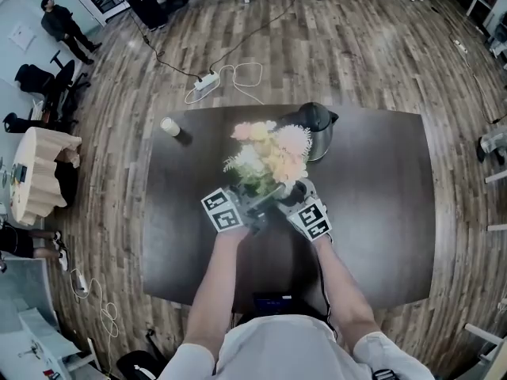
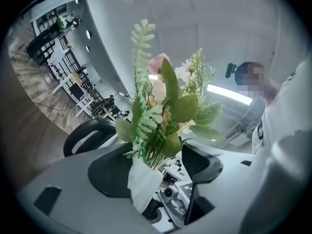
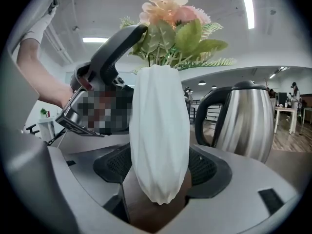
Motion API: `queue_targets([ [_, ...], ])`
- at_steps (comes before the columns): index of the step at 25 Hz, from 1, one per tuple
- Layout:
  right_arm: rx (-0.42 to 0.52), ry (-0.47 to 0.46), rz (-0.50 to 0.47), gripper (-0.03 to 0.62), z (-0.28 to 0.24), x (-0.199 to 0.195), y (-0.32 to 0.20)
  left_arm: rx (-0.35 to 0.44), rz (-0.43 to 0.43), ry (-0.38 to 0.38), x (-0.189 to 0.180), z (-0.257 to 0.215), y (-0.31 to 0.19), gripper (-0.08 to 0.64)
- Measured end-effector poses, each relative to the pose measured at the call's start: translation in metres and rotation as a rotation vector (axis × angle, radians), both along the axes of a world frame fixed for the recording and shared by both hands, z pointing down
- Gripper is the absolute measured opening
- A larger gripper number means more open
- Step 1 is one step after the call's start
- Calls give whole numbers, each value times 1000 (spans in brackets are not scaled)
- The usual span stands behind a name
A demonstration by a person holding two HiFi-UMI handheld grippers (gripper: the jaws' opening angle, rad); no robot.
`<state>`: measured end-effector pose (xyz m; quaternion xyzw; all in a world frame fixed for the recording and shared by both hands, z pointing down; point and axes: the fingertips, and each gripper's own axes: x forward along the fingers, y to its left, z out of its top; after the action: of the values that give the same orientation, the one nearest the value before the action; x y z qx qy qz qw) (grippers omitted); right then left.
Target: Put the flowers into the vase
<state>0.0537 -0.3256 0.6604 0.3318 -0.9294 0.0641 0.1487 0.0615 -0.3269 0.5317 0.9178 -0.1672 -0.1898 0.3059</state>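
Table (image 1: 380, 212), flowers (image 1: 269, 153) in vase (image 3: 158, 140), R gripper (image 3: 161, 169) clamps vase, L gripper (image 2: 156, 165) parted

Bright, even light falls from ceiling strip lights (image 3: 247, 6); the table (image 1: 380, 212) shows only soft shadows. Fisheye bending, dark corners; flowers (image 2: 170, 106) slightly soft.

The head view looked steeply down from overhead onto the whole table (image 1: 380, 212) and the floor (image 1: 356, 46) around it. The left gripper view sat close under the flowers (image 2: 165, 116), tilted up toward the ceiling (image 2: 219, 23). The right gripper view faced level across the table, tight on the vase (image 3: 160, 135), with the kettle (image 3: 248, 121) behind. All three views shared the flowers.
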Motion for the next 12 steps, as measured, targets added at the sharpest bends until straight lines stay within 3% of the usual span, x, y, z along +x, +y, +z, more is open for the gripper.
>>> queue_targets([
  [7,12,-40,24,353,-2,1,-14,31,-40,-28,-1,-8,-12,296],
  [12,8,-43,28,353,-1,5,-15,16,-40,19,-10,-10,-6,296],
])
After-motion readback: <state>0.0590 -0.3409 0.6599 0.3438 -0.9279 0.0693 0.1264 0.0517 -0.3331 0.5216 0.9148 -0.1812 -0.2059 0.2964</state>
